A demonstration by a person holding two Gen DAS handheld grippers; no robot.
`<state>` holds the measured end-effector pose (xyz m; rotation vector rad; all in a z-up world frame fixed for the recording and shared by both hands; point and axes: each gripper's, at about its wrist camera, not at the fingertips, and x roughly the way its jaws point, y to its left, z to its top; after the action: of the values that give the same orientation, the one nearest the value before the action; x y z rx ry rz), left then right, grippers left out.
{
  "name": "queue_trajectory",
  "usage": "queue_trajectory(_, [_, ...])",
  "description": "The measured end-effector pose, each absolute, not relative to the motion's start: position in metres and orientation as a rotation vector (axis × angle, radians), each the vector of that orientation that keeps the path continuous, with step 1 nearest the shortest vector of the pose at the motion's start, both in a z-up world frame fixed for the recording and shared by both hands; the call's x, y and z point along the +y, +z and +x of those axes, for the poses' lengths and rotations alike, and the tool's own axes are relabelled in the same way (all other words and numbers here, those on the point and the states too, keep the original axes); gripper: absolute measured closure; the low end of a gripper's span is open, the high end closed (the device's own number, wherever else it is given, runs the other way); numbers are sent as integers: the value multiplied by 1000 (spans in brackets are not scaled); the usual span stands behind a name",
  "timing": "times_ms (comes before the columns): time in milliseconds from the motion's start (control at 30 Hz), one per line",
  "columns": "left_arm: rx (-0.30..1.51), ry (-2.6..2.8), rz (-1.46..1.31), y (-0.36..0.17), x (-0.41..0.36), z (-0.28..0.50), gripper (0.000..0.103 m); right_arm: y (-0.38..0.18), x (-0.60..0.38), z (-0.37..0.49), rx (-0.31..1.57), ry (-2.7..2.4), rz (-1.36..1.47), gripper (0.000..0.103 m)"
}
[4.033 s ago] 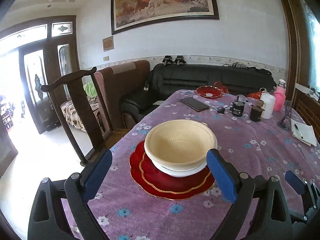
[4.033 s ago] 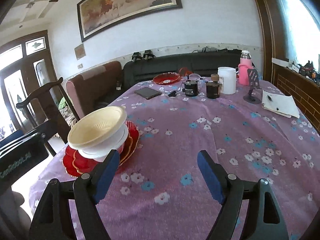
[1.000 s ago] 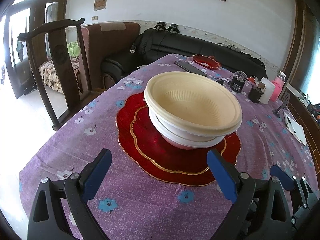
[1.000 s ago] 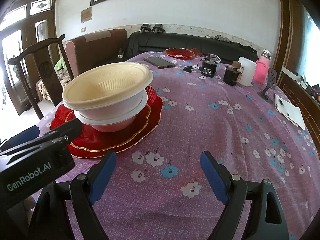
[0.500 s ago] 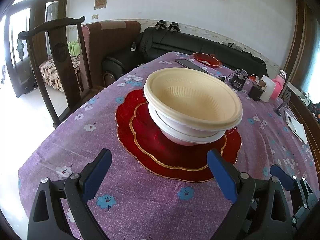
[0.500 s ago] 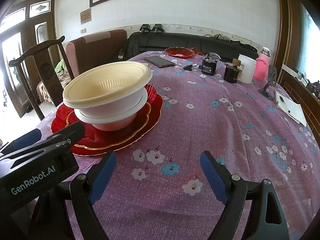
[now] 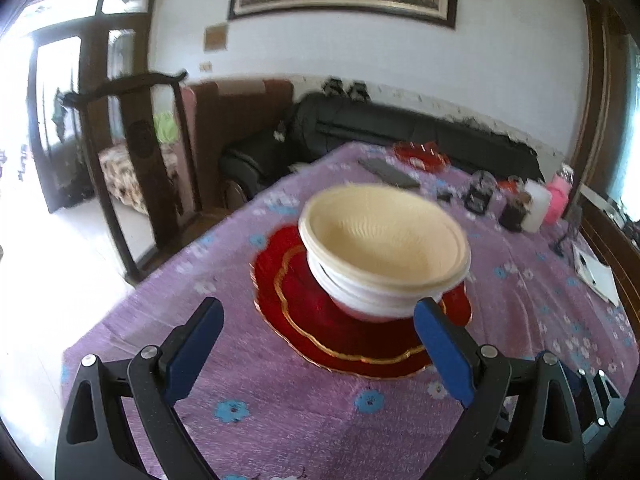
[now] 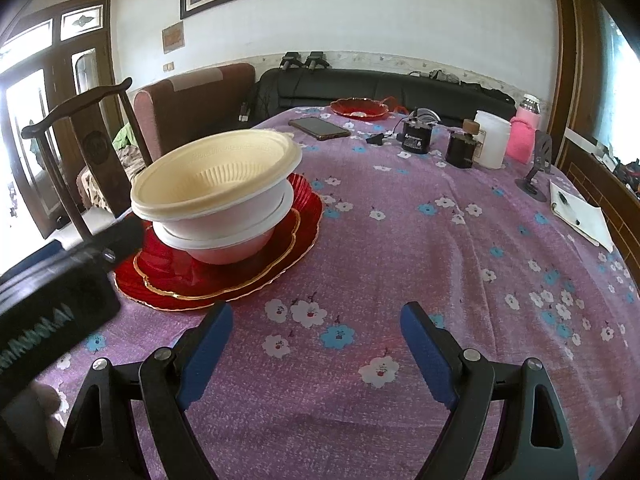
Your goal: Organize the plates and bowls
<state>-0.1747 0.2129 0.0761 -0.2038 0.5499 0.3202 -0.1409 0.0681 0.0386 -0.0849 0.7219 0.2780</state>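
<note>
Both grippers hang empty with jaws spread wide: the left gripper point(image 7: 316, 344) faces the stack, the right gripper point(image 8: 316, 344) hovers over bare purple cloth beside it. Just beyond, a cream bowl point(image 8: 216, 176) nests in white bowls point(image 8: 228, 236) on red gold-rimmed plates point(image 8: 224, 276) near the surface's point(image 8: 460, 248) edge. Stacking looks nearly done; far off, one red dish point(image 8: 359, 108) sits apart, likely next, calling for a long reach. White lettering on the left gripper's body is blurred; embossed text along the cream bowl's rim is too fine to read.
</note>
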Motion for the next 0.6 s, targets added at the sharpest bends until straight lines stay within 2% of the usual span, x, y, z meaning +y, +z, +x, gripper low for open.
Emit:
queue_trajectory(100, [453,372,-173,92,209,-191,7,44,63,-144,706,286,-69,14])
queue_trajectory(167, [394,383,-162,102,205,-201,0,49,59,-147,689,288,-61,14])
queue_trajectory(267, [327,382,-147,117,197,-210,0,54,51,-151,668,288,-32,14])
queue_trajectory(600, [346,346,-89,130,173,-212,0,57,51,-168,628,349,-62,13])
